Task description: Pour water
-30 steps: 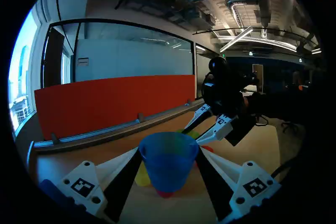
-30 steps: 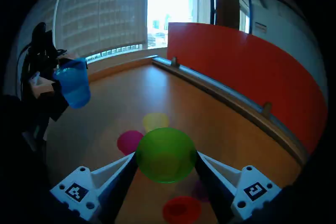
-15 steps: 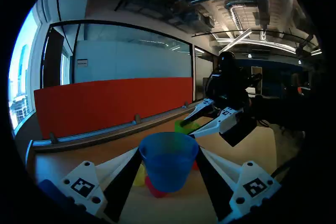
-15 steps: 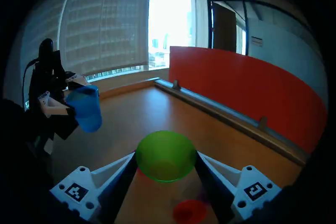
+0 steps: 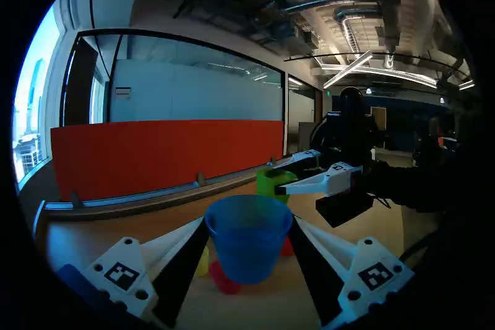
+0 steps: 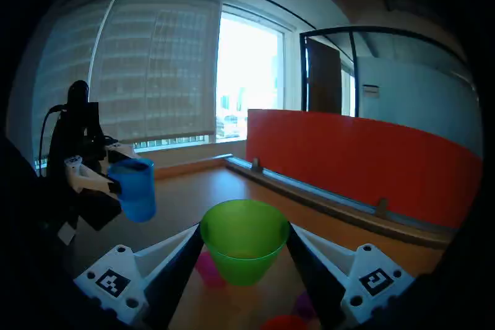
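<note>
Left gripper view: up front, the left gripper (image 5: pixel 249 226), both white fingers (image 5: pixel 176 252) clenched on one blue cup (image 5: pixel 249 249), upright, mouth up, lifted clear of the wooden surface (image 5: pixel 117 237). Farther off to the right, the right gripper (image 5: pixel 291 176), carried by a dark-sleeved arm (image 5: pixel 408 184), grasping one green cup (image 5: pixel 272 180) between its two fingers, likewise upright and raised off the surface, well apart from the blue cup. Lower down, three small cups on the surface: one yellow cup (image 5: pixel 202 262) at left, one red cup (image 5: pixel 224 279) just beside it, and a second red cup (image 5: pixel 286 247) at right, partly hidden by a finger. Behind, one long orange partition (image 5: pixel 167 150) along the far edge of the surface. Right gripper view: the green cup pinched at its sides between both fingers, rim level, contents too dim to tell. At left, the left gripper with the blue cup gripped upright in the air. On the surface beneath, three small cups again, half hidden: one magenta cup (image 6: pixel 207 268) behind the green cup's left side, one purple cup (image 6: pixel 304 305) at right, one red cup at the bottom edge. Beyond, the orange partition and one bright window (image 6: pixel 250 76) with blinds alongside.
</note>
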Demonstrator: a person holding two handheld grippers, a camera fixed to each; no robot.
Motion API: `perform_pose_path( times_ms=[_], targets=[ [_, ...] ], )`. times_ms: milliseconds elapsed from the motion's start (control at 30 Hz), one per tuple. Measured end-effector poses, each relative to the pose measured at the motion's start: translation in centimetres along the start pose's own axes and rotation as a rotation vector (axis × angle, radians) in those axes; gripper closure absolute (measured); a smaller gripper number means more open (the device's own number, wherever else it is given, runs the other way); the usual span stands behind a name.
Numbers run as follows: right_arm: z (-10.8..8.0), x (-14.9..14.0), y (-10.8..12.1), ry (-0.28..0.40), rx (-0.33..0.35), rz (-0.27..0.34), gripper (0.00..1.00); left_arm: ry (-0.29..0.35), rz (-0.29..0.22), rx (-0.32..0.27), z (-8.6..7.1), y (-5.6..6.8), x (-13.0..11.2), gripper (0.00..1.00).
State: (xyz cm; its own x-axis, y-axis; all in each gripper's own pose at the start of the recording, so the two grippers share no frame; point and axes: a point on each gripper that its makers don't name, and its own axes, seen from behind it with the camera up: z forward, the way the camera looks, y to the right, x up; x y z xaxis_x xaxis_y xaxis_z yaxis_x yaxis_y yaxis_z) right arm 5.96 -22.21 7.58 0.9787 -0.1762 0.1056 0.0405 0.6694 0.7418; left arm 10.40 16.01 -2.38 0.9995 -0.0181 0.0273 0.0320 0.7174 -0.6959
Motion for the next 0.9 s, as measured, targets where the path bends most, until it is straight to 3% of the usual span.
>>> perform_pose_path(
  times_ms=[500, 900],
  targets=[
    [0.1, 2.8, -0.8, 0.156, 0.013, -0.001, 0.05, 0.004, -0.011, -0.023, 0.3, 0.1, -0.1, 0.13],
    [-0.3, 3.5, -0.5, 0.18, -0.002, -0.011, 0.05, 0.005, -0.01, -0.038, 0.5, 0.3, -0.1, 0.13]
  ],
)
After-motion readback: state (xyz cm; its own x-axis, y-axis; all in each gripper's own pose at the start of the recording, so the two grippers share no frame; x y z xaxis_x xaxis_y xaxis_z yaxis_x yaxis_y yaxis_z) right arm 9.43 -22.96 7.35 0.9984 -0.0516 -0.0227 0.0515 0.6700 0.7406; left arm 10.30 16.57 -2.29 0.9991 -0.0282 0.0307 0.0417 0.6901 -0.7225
